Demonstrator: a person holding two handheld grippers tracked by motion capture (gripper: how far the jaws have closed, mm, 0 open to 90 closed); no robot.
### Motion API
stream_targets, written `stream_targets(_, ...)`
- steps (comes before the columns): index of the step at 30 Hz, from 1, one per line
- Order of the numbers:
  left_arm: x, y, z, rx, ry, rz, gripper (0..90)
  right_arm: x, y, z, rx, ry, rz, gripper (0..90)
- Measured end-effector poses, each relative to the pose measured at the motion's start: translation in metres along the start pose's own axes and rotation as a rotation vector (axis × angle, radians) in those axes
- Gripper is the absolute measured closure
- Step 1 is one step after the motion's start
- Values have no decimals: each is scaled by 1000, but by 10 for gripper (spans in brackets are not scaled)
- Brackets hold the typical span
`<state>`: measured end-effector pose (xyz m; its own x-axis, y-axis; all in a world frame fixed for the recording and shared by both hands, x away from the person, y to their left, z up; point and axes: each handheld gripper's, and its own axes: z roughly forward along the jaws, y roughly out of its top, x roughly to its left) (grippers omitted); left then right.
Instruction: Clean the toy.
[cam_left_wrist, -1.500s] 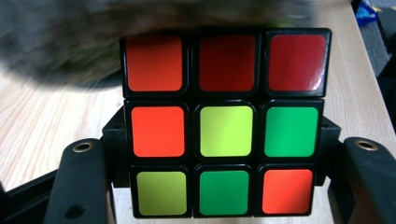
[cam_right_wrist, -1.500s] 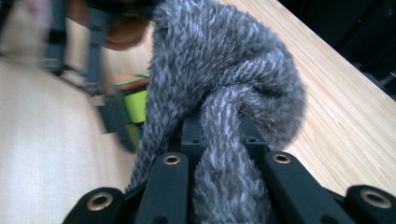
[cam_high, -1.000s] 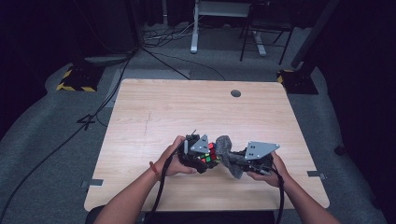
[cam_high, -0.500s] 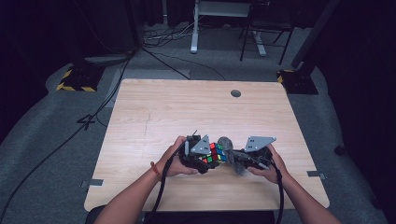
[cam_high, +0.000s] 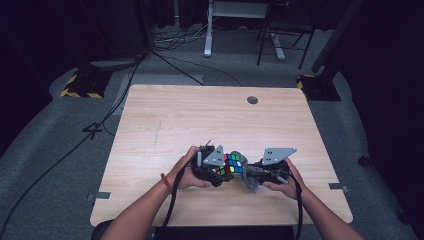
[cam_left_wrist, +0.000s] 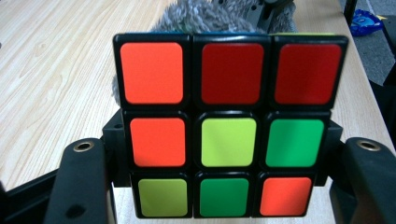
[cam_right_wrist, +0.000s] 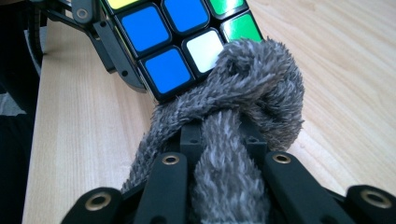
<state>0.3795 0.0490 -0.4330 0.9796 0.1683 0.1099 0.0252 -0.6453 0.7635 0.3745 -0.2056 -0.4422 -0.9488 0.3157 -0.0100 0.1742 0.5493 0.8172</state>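
A colourful puzzle cube (cam_high: 233, 163) is near the table's front edge, with my left gripper (cam_high: 225, 169) shut on it. In the left gripper view the cube's (cam_left_wrist: 229, 140) red, orange and green face is toward me, clamped between the two black jaws of the left gripper (cam_left_wrist: 226, 179). My right gripper (cam_high: 252, 175) is shut on a grey fuzzy cloth (cam_high: 251, 184). In the right gripper view the cloth (cam_right_wrist: 243, 93) bunches out of the right gripper (cam_right_wrist: 224, 161) and presses on the corner of the cube's (cam_right_wrist: 177, 42) blue and white face. The grey cloth (cam_left_wrist: 205, 18) peeks over the cube's top.
The wooden table (cam_high: 200, 120) has a round hole (cam_high: 252, 100) near its back edge. Cables and a desk frame (cam_high: 235, 25) lie on the dark floor behind. Both hands work close to the table's front edge (cam_high: 220, 222).
The right gripper with the cloth has shifted slightly down and closer against the cube. The left hand and the cube have stayed in place.
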Motion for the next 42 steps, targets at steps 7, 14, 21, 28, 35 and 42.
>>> stream_targets(7, 1, -3, 3, 18, -7, -7, 329, 5, 5, -4, -25, -21, -19, 771)
stream_targets(14, 1, -2, 5, 28, -14, -5, 328, 6, 8, -9, -48, -40, -26, 772)
stream_targets(21, 1, -4, 9, 62, -25, -3, 316, 8, 12, -11, -81, -43, -24, 772)
stream_targets(28, 1, -1, 4, -17, -15, -25, 333, 8, 12, -9, -59, -51, -28, 774)
stream_targets(35, 3, 1, -4, -69, -9, -40, 334, 9, 4, 3, 25, -20, -36, 773)
stream_targets(42, 5, -4, 0, -27, -4, -40, 335, 10, 4, 0, -14, -20, -32, 773)
